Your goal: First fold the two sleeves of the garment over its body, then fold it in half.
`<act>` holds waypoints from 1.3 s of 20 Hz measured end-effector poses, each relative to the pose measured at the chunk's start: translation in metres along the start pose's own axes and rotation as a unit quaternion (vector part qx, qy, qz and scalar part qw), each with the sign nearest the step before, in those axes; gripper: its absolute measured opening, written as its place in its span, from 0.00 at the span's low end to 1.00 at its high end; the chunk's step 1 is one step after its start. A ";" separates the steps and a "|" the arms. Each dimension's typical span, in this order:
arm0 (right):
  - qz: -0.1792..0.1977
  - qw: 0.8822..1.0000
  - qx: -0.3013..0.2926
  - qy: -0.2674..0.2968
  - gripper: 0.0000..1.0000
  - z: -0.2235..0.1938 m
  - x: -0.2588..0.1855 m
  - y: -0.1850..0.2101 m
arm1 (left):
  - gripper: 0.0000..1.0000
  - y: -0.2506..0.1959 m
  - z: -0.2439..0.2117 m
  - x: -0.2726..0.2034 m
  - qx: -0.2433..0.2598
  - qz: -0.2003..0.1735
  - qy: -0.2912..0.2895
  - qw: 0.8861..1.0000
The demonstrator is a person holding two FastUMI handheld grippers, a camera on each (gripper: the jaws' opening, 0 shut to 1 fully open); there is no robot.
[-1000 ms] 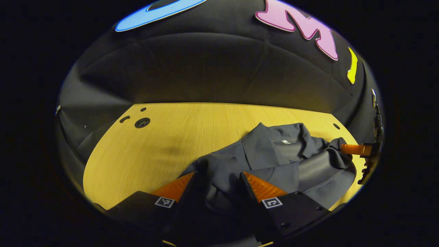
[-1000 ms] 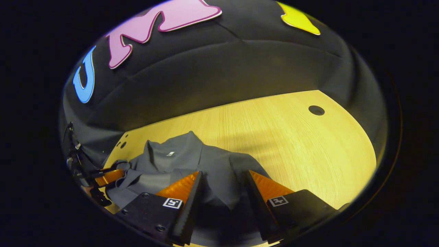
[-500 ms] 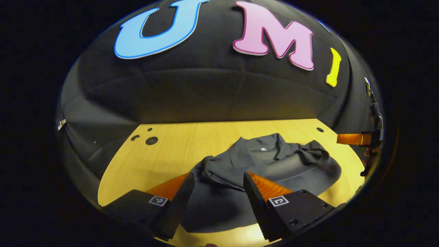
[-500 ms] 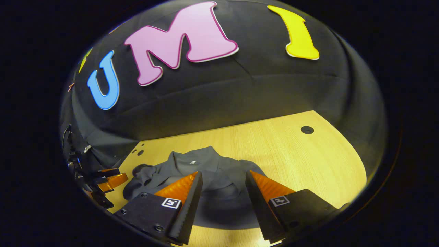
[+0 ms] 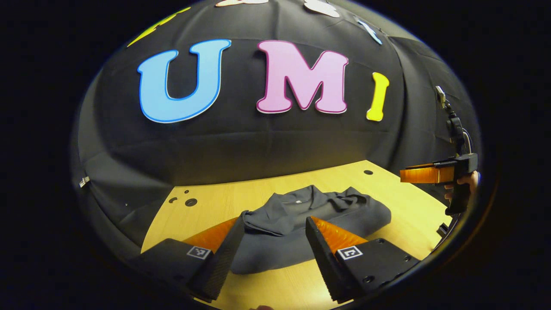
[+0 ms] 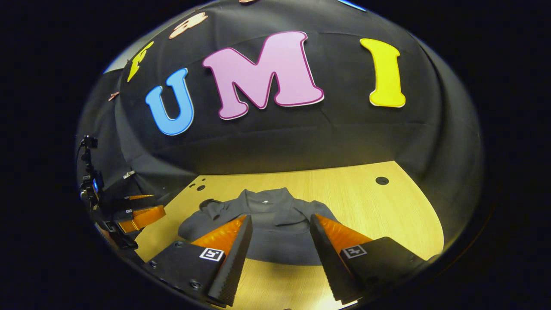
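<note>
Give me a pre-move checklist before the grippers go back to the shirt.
1. Left gripper jaws open, empty: ok.
2. Right gripper jaws open, empty: ok.
3. Both grippers off the shirt: ok.
4. Shirt fully on the table: ok.
5. Sleeves flat over the body: not ok, the sleeve on the right gripper's side is bunched.
6. Folded in half: cannot tell.

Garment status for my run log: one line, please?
grey collared shirt: folded, on wooden table | left hand-held gripper: open | right hand-held gripper: open
</note>
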State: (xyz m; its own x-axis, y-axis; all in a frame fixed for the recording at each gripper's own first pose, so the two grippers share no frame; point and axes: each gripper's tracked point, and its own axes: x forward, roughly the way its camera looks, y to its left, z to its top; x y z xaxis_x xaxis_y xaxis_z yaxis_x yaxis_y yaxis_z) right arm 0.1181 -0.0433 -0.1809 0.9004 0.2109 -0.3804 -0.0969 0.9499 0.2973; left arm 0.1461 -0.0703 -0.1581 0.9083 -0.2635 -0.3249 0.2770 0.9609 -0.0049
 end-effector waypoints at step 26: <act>0.034 0.999 0.004 0.028 0.96 -0.042 -0.053 0.021 | 0.91 -0.031 -0.042 -0.060 -0.069 0.028 0.045 0.996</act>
State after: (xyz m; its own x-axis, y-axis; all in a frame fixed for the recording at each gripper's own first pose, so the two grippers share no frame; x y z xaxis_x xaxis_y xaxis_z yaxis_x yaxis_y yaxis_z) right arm 0.0504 -0.0245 -0.1915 0.8666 0.2874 -0.4080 -0.1535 0.9314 0.3301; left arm 0.0703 -0.0806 -0.1780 0.8875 -0.2056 -0.4123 0.1743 0.9782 -0.1127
